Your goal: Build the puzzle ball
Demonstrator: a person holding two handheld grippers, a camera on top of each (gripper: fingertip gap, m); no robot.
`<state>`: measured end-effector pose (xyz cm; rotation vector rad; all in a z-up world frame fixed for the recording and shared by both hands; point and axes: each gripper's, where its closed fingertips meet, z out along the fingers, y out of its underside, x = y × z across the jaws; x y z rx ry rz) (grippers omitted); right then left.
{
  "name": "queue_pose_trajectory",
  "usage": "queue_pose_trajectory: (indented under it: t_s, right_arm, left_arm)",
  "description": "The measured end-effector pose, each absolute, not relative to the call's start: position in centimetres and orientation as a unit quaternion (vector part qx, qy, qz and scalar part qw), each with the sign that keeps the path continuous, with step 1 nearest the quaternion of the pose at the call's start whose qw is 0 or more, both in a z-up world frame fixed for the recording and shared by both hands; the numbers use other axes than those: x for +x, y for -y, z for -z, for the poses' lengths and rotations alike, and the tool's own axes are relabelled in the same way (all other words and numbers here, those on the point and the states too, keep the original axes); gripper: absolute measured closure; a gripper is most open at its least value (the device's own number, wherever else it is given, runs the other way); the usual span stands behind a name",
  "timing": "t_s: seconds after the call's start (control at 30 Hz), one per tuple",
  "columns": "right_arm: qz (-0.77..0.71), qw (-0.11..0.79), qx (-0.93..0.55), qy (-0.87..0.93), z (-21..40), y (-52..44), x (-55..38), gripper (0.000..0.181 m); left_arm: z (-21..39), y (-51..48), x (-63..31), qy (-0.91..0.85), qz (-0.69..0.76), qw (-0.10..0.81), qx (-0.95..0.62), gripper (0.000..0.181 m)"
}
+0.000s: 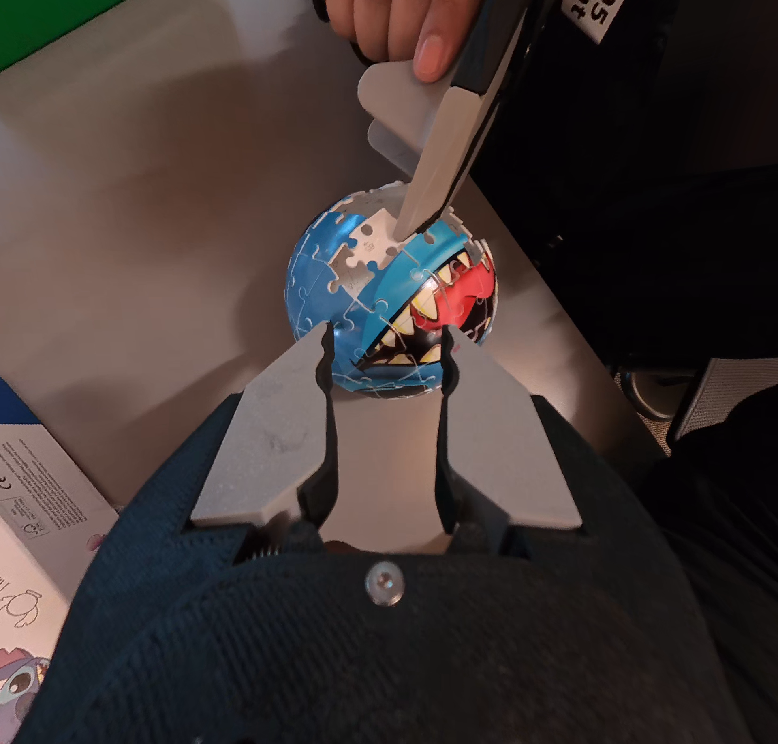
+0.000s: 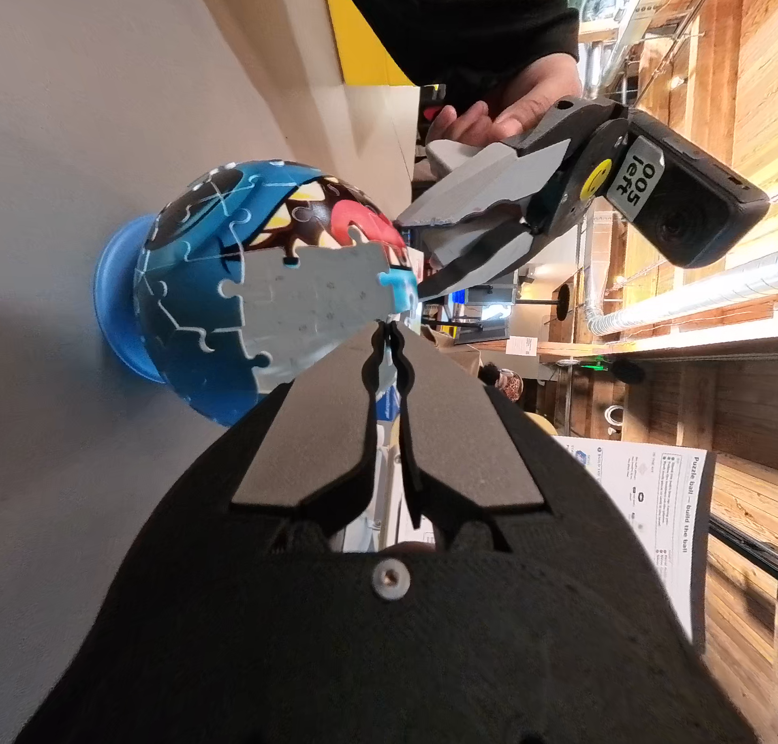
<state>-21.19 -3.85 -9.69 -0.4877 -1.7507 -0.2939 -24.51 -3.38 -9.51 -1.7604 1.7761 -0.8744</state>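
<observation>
The puzzle ball point(image 1: 391, 298), blue with a toothed red mouth, stands on the table with an open patch at its top. In the right wrist view the ball point(image 2: 202, 269) rests on a blue stand point(image 2: 113, 294). My left gripper point(image 1: 385, 334) is open and empty, its tips against the ball's near side. It also shows in the right wrist view point(image 2: 410, 258). My right gripper point(image 2: 388, 328) is shut on the edge of a grey-backed puzzle piece point(image 2: 315, 290) at the opening. In the left wrist view the right gripper point(image 1: 402, 235) comes down from the upper right onto that white piece point(image 1: 370, 239).
A person's hand point(image 1: 400, 12) holds the right gripper. Printed boxes point(image 1: 38, 513) lie at the lower left and a green box point(image 1: 63, 3) at the far left. The table edge point(image 1: 547, 302) runs close to the ball's right. An instruction sheet point(image 2: 656, 526) stands nearby.
</observation>
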Motion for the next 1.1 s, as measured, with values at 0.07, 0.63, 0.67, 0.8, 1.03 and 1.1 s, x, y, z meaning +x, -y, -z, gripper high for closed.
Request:
queue_pose_trajectory:
  t_s: [0.07,0.63,0.67,0.8,1.03,1.1]
  right_arm:
    - [0.131,0.604,-0.21,0.757,9.8,3.8,-21.1,0.181]
    - [0.136,0.601,-0.19,0.764,9.6,4.2,-20.1,0.181]
    - [0.136,0.601,-0.188,0.764,9.6,4.3,-20.0,0.181]
    - [0.135,0.607,-0.184,0.761,9.4,4.6,-19.4,0.181]
    - [0.117,0.625,-0.178,0.751,8.6,5.7,-19.0,0.181]
    - [0.084,0.648,-0.191,0.733,7.3,6.2,-18.7,0.181]
  left_arm:
    - [9.5,3.4,-24.5,-0.65,0.32,0.243,-0.645,0.133]
    - [9.3,3.5,-24.6,-0.651,0.317,0.246,-0.644,0.133]
    - [9.2,3.5,-24.6,-0.651,0.316,0.247,-0.645,0.133]
    - [8.8,3.5,-24.9,-0.648,0.316,0.257,-0.644,0.133]
    - [8.3,3.6,-25.1,-0.646,0.308,0.269,-0.645,0.133]
    - [7.7,3.3,-25.0,-0.644,0.3,0.29,-0.641,0.136]
